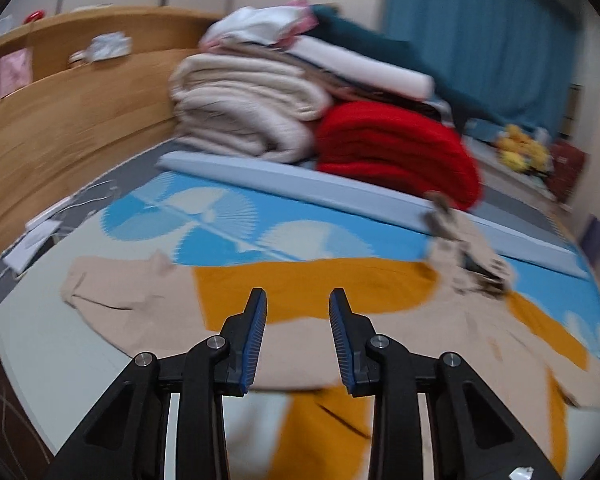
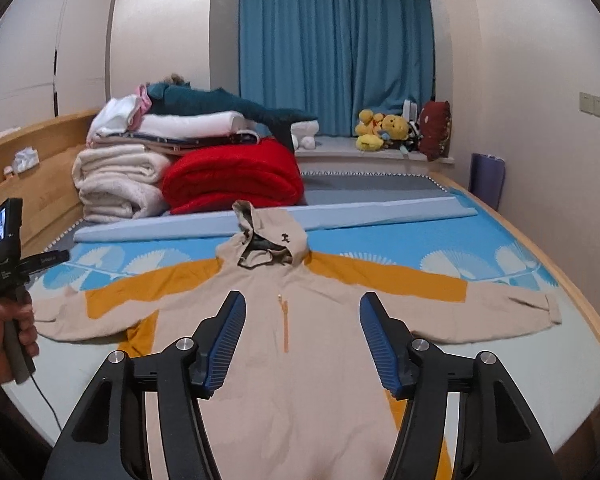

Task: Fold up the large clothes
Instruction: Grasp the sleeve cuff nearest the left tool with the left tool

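Observation:
A beige and orange hooded jacket (image 2: 300, 320) lies flat, face up, on the bed, sleeves spread to both sides, hood (image 2: 266, 236) toward the headboard end. It also shows in the left wrist view (image 1: 300, 296), blurred. My right gripper (image 2: 300, 300) is open and empty, above the jacket's chest near the orange zip. My left gripper (image 1: 298, 296) is open and empty, above the jacket's left sleeve and side. The left gripper's handle, held by a hand (image 2: 4, 320), shows at the left of the right wrist view.
A pile of folded blankets, cream (image 2: 116, 184), red (image 2: 236, 176) and others, stands at the bed's far left. A rolled light-blue sheet (image 2: 380, 210) lies across the bed behind the hood. Wooden headboard (image 1: 60, 112) on the left. Plush toys (image 2: 380, 128) sit on the window sill.

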Available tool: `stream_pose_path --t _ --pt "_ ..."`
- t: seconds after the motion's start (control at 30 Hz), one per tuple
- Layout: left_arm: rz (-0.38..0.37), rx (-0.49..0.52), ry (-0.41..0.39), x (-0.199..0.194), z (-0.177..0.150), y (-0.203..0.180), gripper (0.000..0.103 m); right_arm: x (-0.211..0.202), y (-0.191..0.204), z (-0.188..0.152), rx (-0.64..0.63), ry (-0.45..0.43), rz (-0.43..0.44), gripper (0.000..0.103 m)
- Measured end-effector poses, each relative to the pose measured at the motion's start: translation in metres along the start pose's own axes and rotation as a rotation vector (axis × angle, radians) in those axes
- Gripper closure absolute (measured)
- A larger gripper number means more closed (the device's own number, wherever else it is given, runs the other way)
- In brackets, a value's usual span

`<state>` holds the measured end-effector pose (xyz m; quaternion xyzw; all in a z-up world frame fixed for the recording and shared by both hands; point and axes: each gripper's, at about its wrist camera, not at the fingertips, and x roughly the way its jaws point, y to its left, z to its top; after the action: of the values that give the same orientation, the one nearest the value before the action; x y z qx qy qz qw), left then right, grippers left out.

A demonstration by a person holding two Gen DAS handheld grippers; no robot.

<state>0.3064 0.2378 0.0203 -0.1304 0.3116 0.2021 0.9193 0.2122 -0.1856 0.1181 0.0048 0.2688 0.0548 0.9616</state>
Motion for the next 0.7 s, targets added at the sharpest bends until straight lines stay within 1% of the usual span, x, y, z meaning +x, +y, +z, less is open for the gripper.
stream_pose_path --t 0.07,0.13,0.2,0.23,0.27,0.3,0.33,0.37,0.4,0.43,0.5,0.53,0.63,0.7 --pt "0.067 -0.037 0.026 0.025 -0.004 0.022 0.074 0.018 0.001 0.005 -0.013 0.028 0.0 0.043" --pt "0.113 -0.087 0.061 0.048 -0.008 0.047 0.074 0.038 0.007 0.009 -0.037 0.058 -0.002 0.043" --pt "0.179 -0.101 0.089 0.064 -0.011 0.07 0.074 0.053 0.013 0.01 -0.051 0.078 -0.009 0.043" --pt "0.199 -0.118 0.103 0.074 -0.012 0.082 0.074 0.06 0.015 0.009 -0.047 0.087 -0.009 0.043" --pt "0.22 -0.13 0.11 0.08 -0.014 0.093 0.074 0.066 0.017 0.009 -0.04 0.094 -0.008 0.049" --pt "0.254 -0.141 0.12 0.087 -0.015 0.105 0.072 0.075 0.019 0.007 -0.029 0.105 -0.004 0.065" --pt "0.292 -0.149 0.139 0.096 -0.018 0.116 0.07 0.083 0.021 0.005 -0.018 0.116 -0.001 0.072" --pt "0.322 -0.162 0.162 0.103 -0.021 0.125 0.068 0.09 0.023 0.002 -0.002 0.126 -0.002 0.077" --pt "0.35 -0.186 0.19 0.11 -0.024 0.135 0.065 0.095 0.025 0.0 0.01 0.13 -0.006 0.077" --pt "0.367 -0.213 0.209 0.116 -0.026 0.144 0.064 0.101 0.027 -0.003 0.024 0.133 -0.018 0.077" --pt "0.392 -0.257 0.233 0.13 -0.03 0.161 0.062 0.111 0.033 -0.009 0.036 0.146 -0.039 0.076" --pt "0.41 -0.276 0.246 0.137 -0.032 0.171 0.059 0.117 0.036 -0.014 0.041 0.159 -0.048 0.076" --pt "0.453 -0.339 0.269 0.148 -0.036 0.194 0.055 0.131 0.046 -0.025 0.051 0.203 -0.052 0.069" --pt "0.477 -0.379 0.28 0.154 -0.039 0.208 0.055 0.137 0.054 -0.029 0.032 0.218 -0.061 0.063"
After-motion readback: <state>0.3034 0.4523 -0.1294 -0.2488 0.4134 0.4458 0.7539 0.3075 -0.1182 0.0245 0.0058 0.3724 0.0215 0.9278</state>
